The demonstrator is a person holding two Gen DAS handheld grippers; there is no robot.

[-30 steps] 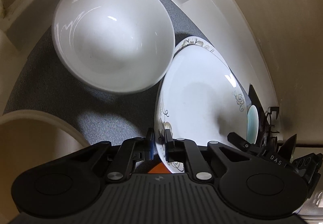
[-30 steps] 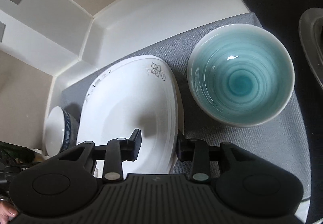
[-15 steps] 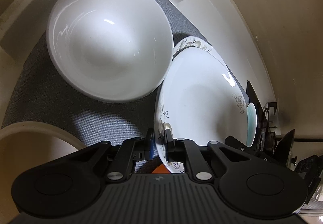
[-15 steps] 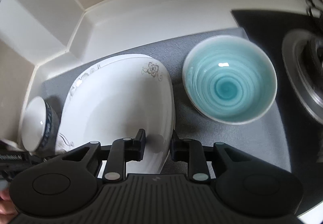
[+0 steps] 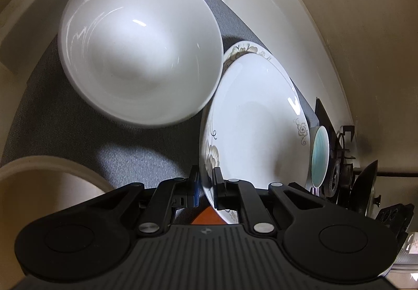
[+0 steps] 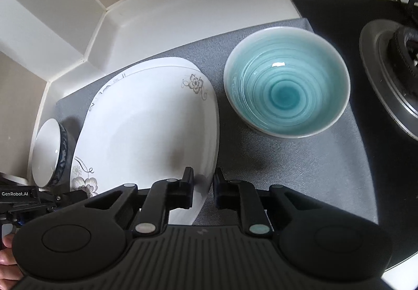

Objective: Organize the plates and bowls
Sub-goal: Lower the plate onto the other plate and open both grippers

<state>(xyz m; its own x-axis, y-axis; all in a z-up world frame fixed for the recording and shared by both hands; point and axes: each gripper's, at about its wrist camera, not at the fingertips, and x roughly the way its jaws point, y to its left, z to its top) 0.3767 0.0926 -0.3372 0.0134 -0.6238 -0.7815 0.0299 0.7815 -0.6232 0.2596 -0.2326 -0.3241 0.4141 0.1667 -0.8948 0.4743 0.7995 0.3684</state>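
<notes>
Left tongs (image 5: 206,185) clamped narrow on the near rim of the plate (image 5: 250,128), one finger under the rim, one over it. Plate stretching from the tongs toward 1 o'clock, tilted, far edge overlapping a second floral plate (image 5: 243,49) beneath. White bowl (image 5: 141,44) at 11 o'clock, on the grey mat (image 5: 78,138), rim just beside the plate's. Teal bowl (image 5: 319,157) seen edge-on at 3 o'clock beyond the plate.

Right tongs (image 6: 203,187) set narrow across the same plate (image 6: 146,133) at its opposite rim, left finger (image 6: 186,185) over the white face, right finger (image 6: 222,188) outside the edge above the mat (image 6: 300,164); full contact hard to confirm. Plate spreading to 10 o'clock. Teal bowl (image 6: 286,81) at 1 o'clock, upright, apart from the plate. Small white bowl (image 6: 48,151) with blue outside at 9 o'clock, just beside the plate. Stove burner (image 6: 392,73) at 3 o'clock.
</notes>
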